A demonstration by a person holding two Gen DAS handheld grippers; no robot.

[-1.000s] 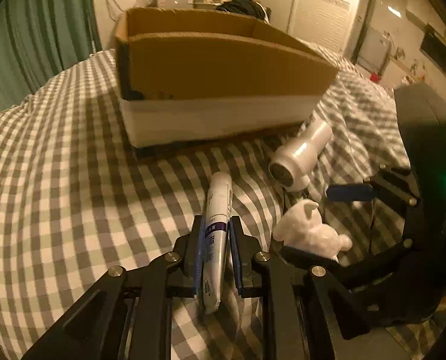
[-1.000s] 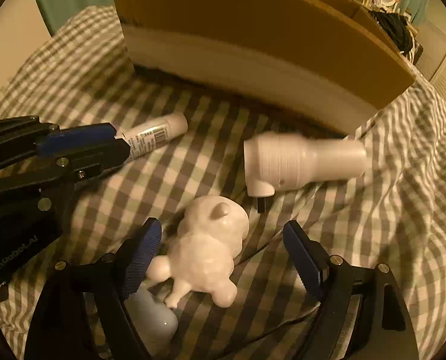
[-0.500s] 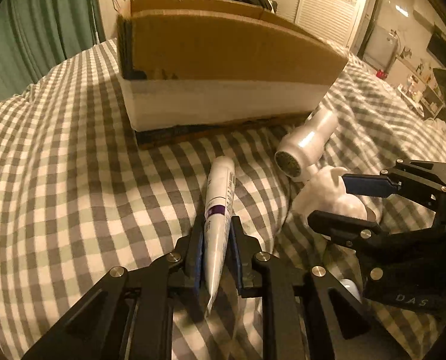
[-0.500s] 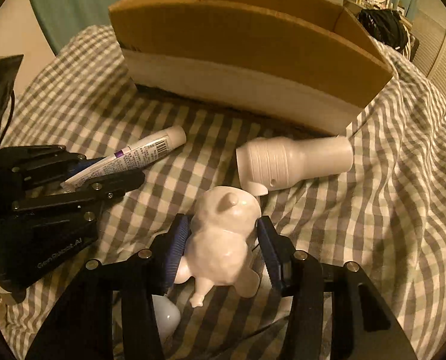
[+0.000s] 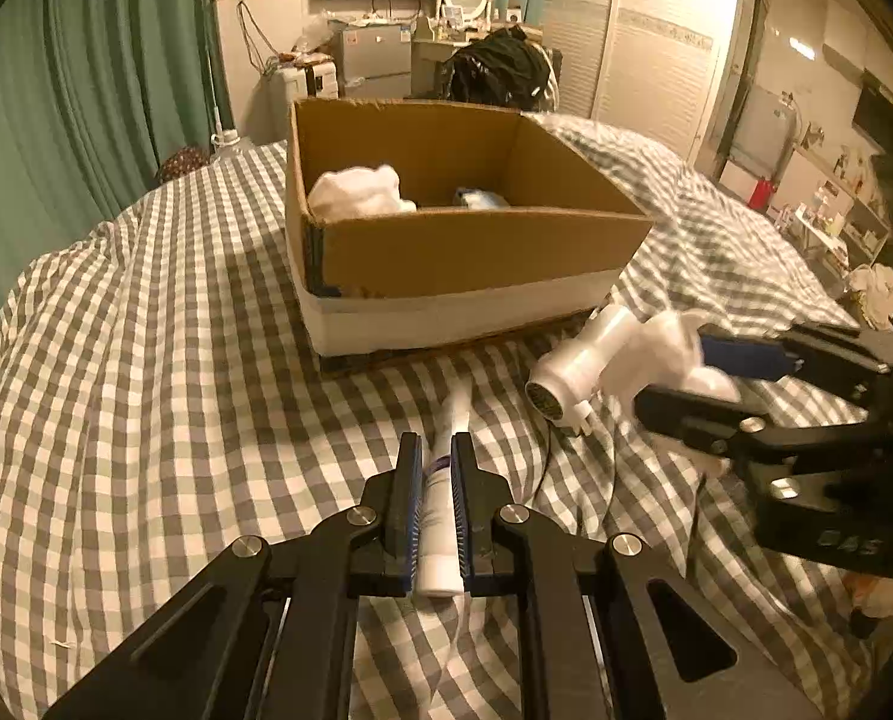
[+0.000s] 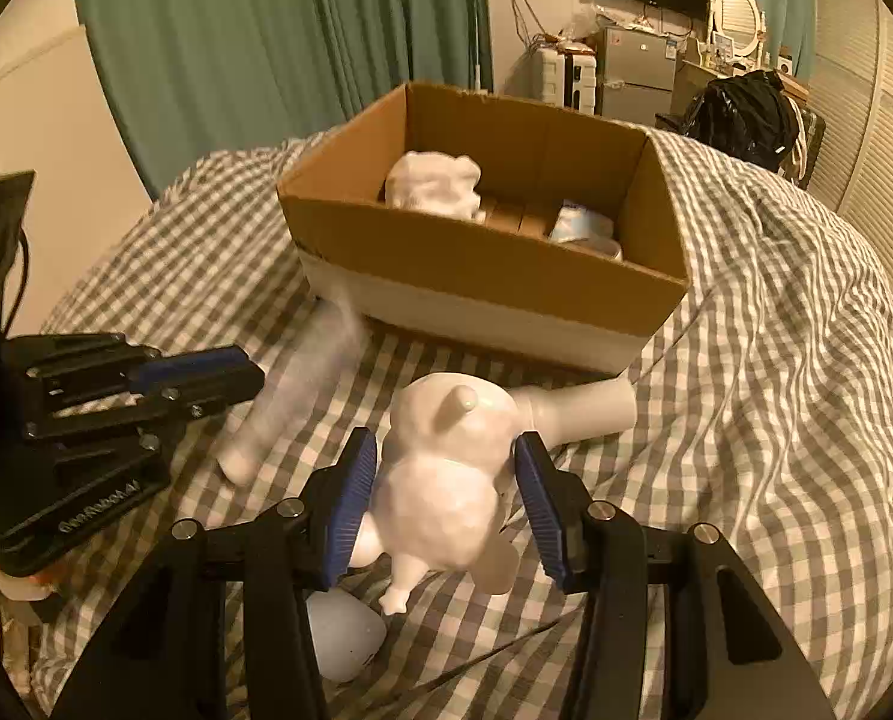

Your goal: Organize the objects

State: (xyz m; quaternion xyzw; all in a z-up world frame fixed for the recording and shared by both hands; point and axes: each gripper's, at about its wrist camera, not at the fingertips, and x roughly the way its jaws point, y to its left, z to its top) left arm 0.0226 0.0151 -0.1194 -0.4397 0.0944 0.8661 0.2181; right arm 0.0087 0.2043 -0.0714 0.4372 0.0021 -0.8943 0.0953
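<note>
My left gripper is shut on a white tube and holds it above the checked bed cover. The tube shows blurred in the right wrist view. My right gripper is shut on a white animal figurine and holds it lifted. The figurine also shows in the left wrist view. An open cardboard box stands ahead of both grippers, with a white soft toy and a pale object inside. The box also shows in the right wrist view.
A white hair dryer lies on the bed in front of the box, between the grippers. A pale rounded object lies under my right gripper. Green curtains hang at the left. Furniture stands behind the bed.
Both grippers have risen with their objects, so the inside of the box now shows. A second ago my right gripper was open around the figurine; it has shut on it.
</note>
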